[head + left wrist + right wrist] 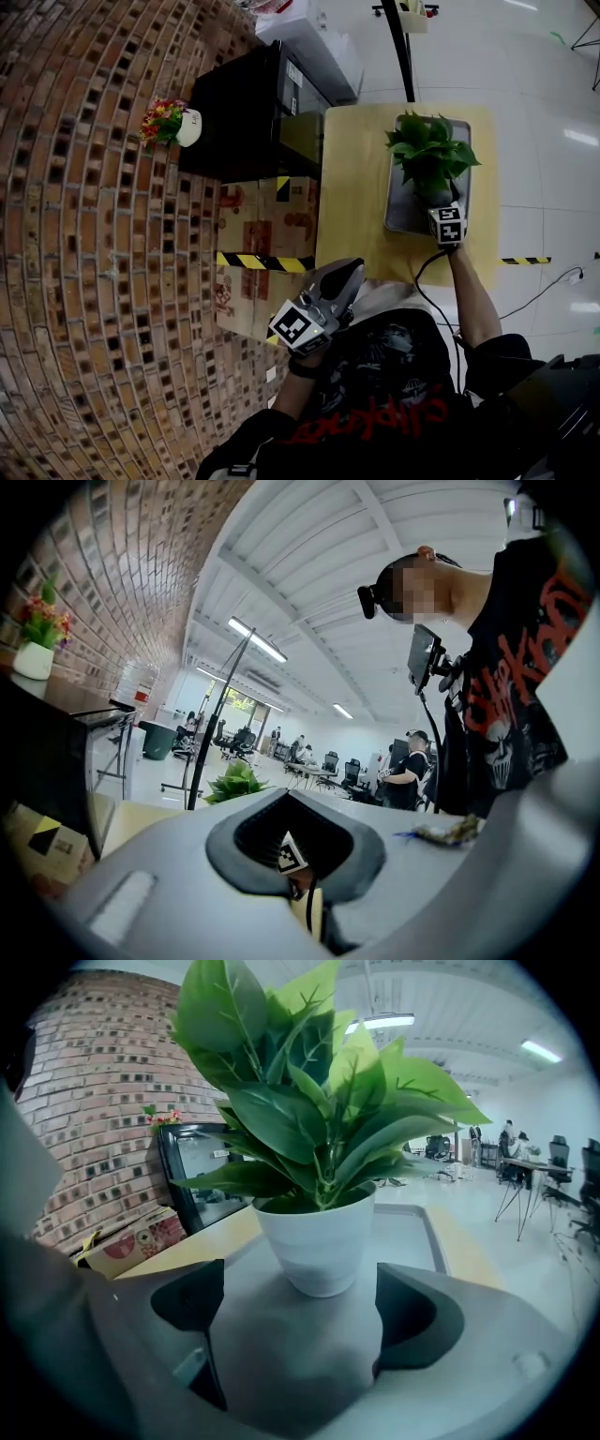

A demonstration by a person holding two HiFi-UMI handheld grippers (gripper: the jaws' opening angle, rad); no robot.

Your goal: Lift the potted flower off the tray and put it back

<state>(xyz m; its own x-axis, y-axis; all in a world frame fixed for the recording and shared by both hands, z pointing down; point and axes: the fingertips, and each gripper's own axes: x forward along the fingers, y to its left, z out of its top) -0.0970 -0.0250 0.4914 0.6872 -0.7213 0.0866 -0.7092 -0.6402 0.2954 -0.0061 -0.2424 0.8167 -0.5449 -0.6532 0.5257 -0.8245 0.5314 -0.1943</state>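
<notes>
brick wall [84,244] curved down the left of the head view, and beside it stood a small pale wooden table [352,187] carrying a grey tray [401,217]. the potted flower [429,159], a leafy green plant in a white pot, stood upright on the tray, toward its near end. the right gripper [444,208] reached to the pot's near side with its jaws spread wide; the pot sat just ahead of the gap between them, and neither dark pad touched it. the left gripper [345,279] hung back close to the person's chest, its jaws pressed together on nothing. judging from this, the task looked barely begun: the pot was not gripped or raised, so closing on it, lifting it and setting it back all seemed left to do. the head view hid the right jaws under the leaves, while the right gripper view showed the clear space on either side of the white pot. the left gripper view alone showed a long bright office with people at distant desks, and only the plant's leaf tips above its closed jaws.
</notes>
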